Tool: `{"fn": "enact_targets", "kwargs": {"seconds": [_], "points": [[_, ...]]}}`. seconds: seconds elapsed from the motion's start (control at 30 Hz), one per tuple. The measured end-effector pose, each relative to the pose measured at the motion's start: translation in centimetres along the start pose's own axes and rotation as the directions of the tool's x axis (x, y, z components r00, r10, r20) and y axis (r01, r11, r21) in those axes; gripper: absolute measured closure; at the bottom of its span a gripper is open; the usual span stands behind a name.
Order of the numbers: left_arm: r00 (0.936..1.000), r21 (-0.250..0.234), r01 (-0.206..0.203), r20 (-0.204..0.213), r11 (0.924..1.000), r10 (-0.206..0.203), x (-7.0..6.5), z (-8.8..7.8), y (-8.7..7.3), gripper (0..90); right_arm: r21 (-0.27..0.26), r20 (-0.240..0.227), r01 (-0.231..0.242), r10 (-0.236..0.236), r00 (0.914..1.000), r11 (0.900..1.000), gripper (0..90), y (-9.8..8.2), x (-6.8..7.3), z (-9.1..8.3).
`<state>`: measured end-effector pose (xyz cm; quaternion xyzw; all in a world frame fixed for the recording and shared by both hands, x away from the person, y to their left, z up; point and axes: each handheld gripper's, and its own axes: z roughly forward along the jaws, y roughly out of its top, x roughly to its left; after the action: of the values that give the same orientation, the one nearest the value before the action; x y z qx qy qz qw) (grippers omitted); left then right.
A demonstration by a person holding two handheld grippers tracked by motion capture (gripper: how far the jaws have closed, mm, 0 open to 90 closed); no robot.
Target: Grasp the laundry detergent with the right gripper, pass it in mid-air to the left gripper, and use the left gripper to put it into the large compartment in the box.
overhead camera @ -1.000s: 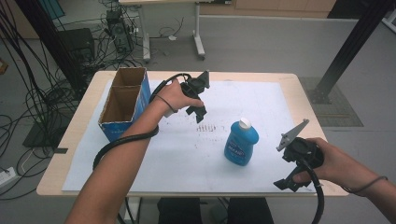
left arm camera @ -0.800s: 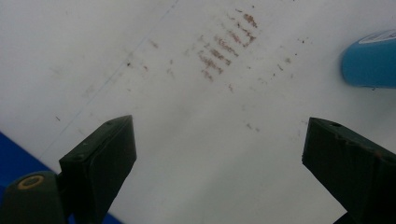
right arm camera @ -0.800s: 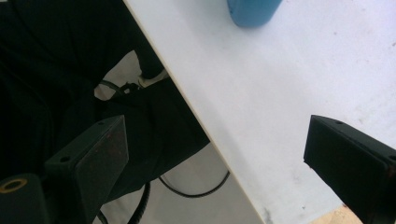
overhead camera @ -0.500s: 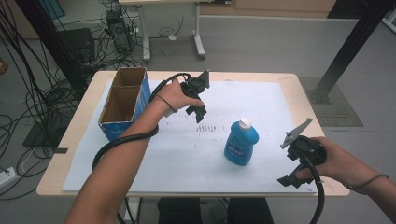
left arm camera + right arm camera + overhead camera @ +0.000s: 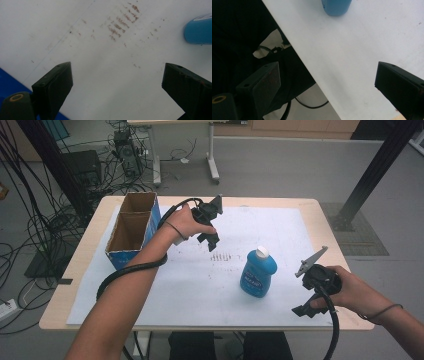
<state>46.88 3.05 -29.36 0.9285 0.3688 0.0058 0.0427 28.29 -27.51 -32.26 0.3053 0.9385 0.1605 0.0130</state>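
While we are holding the left gripper [image 5: 209, 231] above the table's middle, jaws wide and empty, we are shifting the right gripper [image 5: 311, 287], also wide open and empty, slightly along the near right edge toward the blue bottle [image 5: 258, 273]. The bottle is standing upright near the centre, so the grasp is not yet begun. Its label is too blurred to read.

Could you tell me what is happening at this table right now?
A person holds a gripper in each hand over a white-covered wooden table. A blue plastic bottle with a white cap stands upright between them, untouched. The left gripper hovers open beside a blue cardboard box with two open compartments. The right gripper is open too, near the table's front edge, holding nothing.
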Motion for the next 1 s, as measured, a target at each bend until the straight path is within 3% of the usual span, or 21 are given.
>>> {"fn": "enact_targets", "kwargs": {"seconds": [1.0], "points": [[1.0,0.008,-0.002,0.005,1.0,0.002,0.0,0.5,0.0,10.2,-0.064,0.016,-0.018,0.019,0.9997,0.998,6.3,-0.6,-1.3,4.0]]}}
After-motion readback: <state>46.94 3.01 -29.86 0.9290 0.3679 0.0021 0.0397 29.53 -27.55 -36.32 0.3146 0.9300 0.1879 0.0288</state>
